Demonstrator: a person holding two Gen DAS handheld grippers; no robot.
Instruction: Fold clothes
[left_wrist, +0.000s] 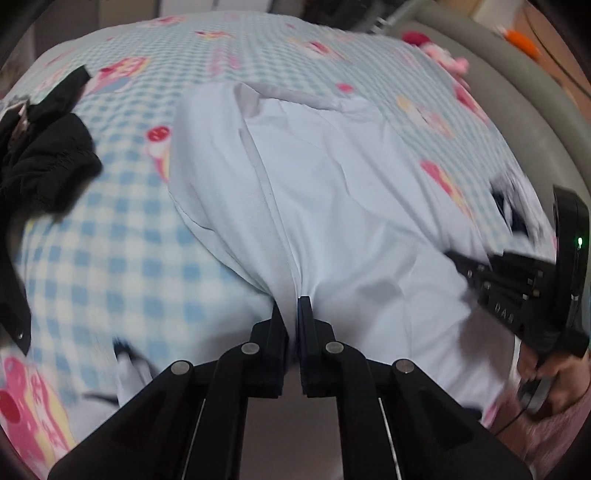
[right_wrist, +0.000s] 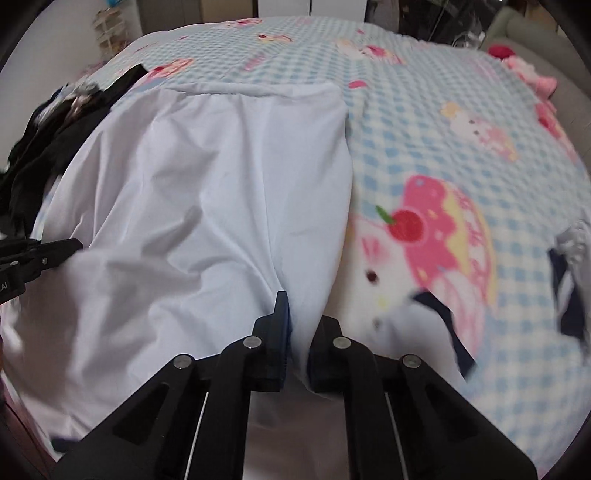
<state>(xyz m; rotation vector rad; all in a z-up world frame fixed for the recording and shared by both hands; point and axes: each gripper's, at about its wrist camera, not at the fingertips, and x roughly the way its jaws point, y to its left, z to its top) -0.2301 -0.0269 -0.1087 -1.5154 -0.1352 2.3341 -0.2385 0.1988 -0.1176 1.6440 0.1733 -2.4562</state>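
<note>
A bed fills both views, covered by a fleece blanket (right_wrist: 424, 122) in pale blue-and-white check printed with pink cartoon cakes, cherries and white bunny faces. On it lies a white garment (left_wrist: 332, 192), spread across the middle of the bed with its near edge lifted and bunched.

The left gripper (left_wrist: 293, 314) has its fingers closed on a fold of the white garment at its near edge, cloth pinched tight between the pads. The right gripper (right_wrist: 301, 325) grips the same garment (right_wrist: 207, 192) farther right along that edge, a ridge of fabric standing up between its fingers. In the left wrist view the right gripper (left_wrist: 461, 262) reaches in from the right, held by a hand (left_wrist: 557, 380); in the right wrist view the left gripper's tip (right_wrist: 70, 245) shows at the left edge, over the cloth.

A heap of black clothing (left_wrist: 44, 158) sits on the blanket's left side, just beside the white garment. Another white and dark navy piece (right_wrist: 569, 280) lies near the right edge of the bed. At the far right a grey padded bed frame (left_wrist: 517, 92) curves round the mattress, with pink and red soft things (left_wrist: 443, 55) against it. Beyond the far end of the bed the room is dim and blurred; pale cupboard doors (right_wrist: 284, 7) stand there.
</note>
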